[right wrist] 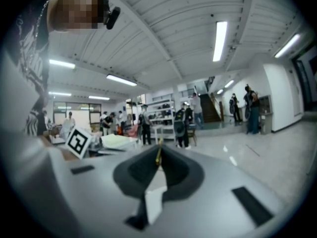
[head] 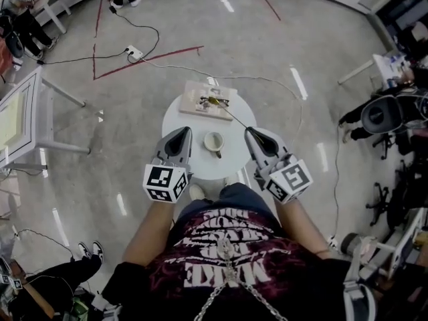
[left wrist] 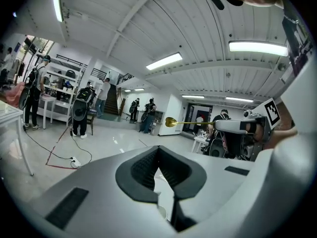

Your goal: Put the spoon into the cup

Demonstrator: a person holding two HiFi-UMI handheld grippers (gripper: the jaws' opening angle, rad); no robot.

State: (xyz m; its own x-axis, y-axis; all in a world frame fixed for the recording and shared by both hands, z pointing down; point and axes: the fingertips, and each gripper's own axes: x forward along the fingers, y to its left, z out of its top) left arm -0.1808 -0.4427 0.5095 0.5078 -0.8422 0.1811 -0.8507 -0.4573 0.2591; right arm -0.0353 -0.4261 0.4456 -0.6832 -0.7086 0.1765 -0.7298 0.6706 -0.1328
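A white cup (head: 213,142) stands near the middle of the round white table (head: 175,112). My right gripper (head: 249,132) is to the right of the cup, shut on the handle end of a gold spoon (head: 231,115). The spoon's bowl reaches out over the wooden board (head: 198,101) at the table's far side. In the right gripper view the gold handle (right wrist: 158,155) shows pinched between the jaws. My left gripper (head: 183,132) hangs left of the cup, shut and empty. The left gripper view shows the spoon (left wrist: 171,122) sticking out level from the right gripper (left wrist: 237,125).
A power strip (head: 134,52) with cables lies on the floor beyond the table. A white framed table (head: 27,112) stands at the left. People and equipment stand around the room's edges. My own legs are against the table's near edge.
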